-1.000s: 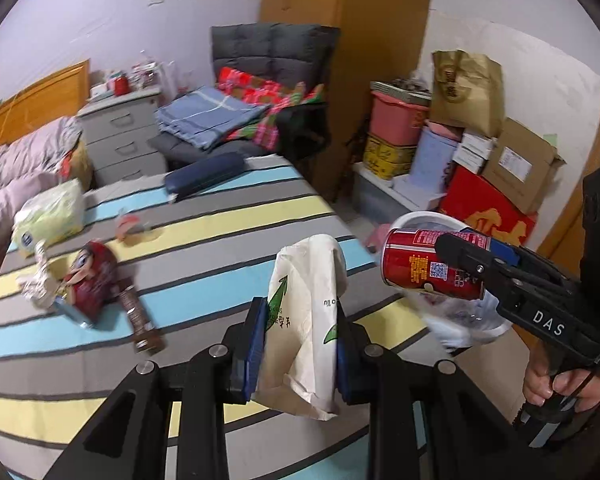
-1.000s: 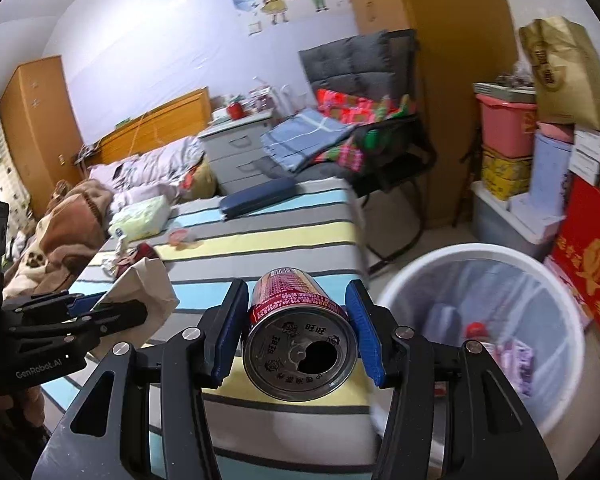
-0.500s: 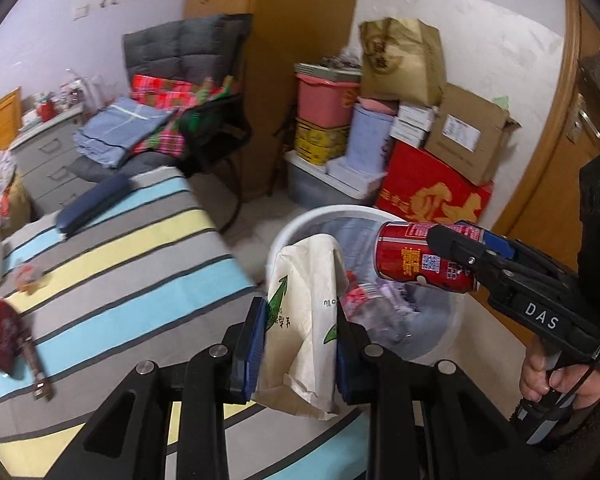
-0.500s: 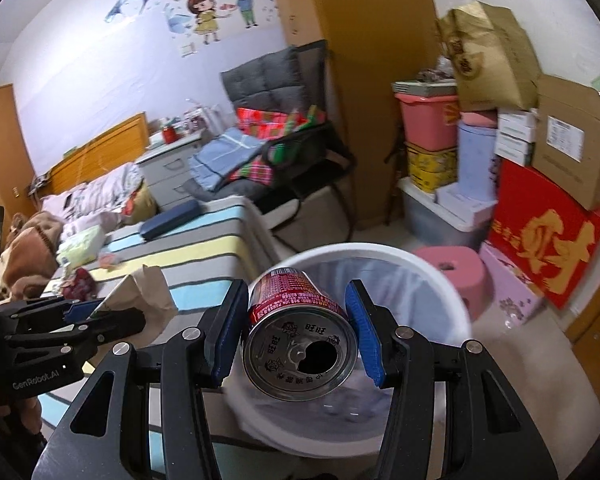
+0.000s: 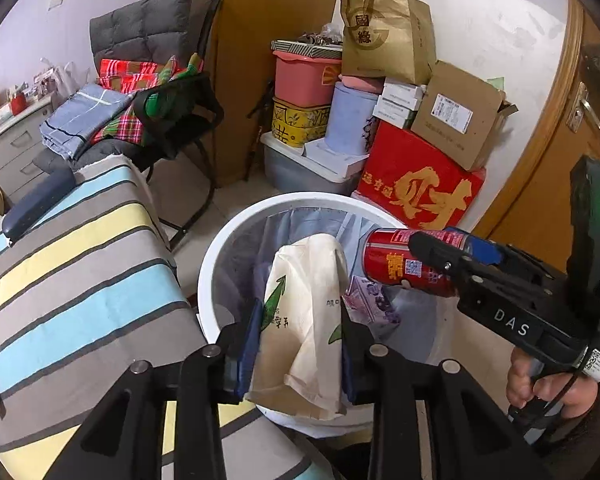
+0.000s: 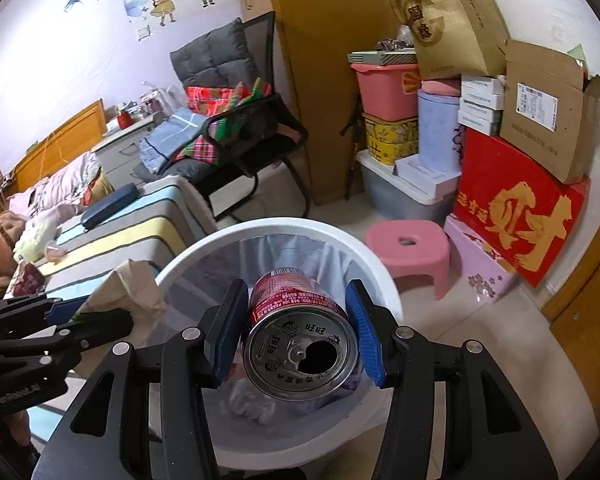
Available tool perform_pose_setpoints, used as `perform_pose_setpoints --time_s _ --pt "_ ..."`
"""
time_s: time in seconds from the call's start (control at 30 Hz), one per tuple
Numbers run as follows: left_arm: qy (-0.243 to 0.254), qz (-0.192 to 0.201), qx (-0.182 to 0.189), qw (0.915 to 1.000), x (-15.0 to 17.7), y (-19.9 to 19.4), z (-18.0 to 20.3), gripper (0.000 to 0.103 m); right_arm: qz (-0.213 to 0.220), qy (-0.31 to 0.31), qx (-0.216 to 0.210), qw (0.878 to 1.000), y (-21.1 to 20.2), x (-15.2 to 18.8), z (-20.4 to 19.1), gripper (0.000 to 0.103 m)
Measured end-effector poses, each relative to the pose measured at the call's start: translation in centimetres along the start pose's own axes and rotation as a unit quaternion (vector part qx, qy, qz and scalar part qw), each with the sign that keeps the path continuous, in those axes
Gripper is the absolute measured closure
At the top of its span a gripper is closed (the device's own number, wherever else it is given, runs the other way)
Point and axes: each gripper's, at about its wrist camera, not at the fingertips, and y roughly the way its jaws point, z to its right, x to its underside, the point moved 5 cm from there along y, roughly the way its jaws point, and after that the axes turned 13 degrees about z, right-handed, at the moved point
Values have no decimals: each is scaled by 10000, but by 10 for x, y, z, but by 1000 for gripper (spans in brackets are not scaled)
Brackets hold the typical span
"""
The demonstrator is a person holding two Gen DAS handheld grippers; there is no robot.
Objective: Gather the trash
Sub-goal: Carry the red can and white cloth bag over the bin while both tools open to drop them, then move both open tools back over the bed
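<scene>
A crumpled cream paper bag (image 5: pixel 304 300) with green print hangs between the blue pads of my left gripper (image 5: pixel 298 320), over the near rim of the white lined bin (image 5: pixel 220 256). The jaws are opening, with the pads still against the bag. My right gripper (image 6: pixel 298 320) is shut on a red drink can (image 6: pixel 300 352), open top toward the camera, held above the bin (image 6: pixel 380 276). The left wrist view shows the can (image 5: pixel 392 268) over the bin's right side in the right gripper (image 5: pixel 424 256). Wrappers lie inside the bin. In the right wrist view the left gripper (image 6: pixel 84 312) and bag (image 6: pixel 136 292) sit at the left.
The striped bed (image 5: pixel 80 264) borders the bin on the left, with a red wrapper (image 6: pixel 28 276) and other litter farther up it. A black chair (image 5: pixel 172 120) piled with clothes, stacked boxes, a red carton (image 5: pixel 416 188), a pink stool (image 6: pixel 408 248) and a wooden door (image 5: pixel 560 140) crowd the floor.
Both grippers swung from over the bed to above the bin, which now fills the middle of both views. The bag and the can stayed between their pads.
</scene>
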Motion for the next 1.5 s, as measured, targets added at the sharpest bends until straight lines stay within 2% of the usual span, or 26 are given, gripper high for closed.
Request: perform_pose_setpoints --time_s 0.07,0.13,0.23,0.3,0.87,1.17,1.5 --pt "59 5 -22 10000 0 2 1 64 -8 -15 -8 10000 2 0 1 51" --pt "3 -10 -30 10000 1 4 -1 54 -2 -35 33 10000 4 0 2 51" --pt "-5 1 -69 10000 0 3 -1 51 -28 -22 70 10000 7 0 5 50" --pt "10 9 -138 9999 0 0 -3 41 -26 7 63 10000 6 0 5 44" --pt "-192 434 -379 9982 -5 -56 -28 40 213 -4 75 9997 -14 -7 -10 43" --pt "-334 621 -640 9955 3 -93 -52 41 304 -121 -142 9994 -23 -7 -35 43" --pt "-480 877 -1114 9887 16 -143 -90 40 353 -262 -486 9979 -30 -3 -75 43"
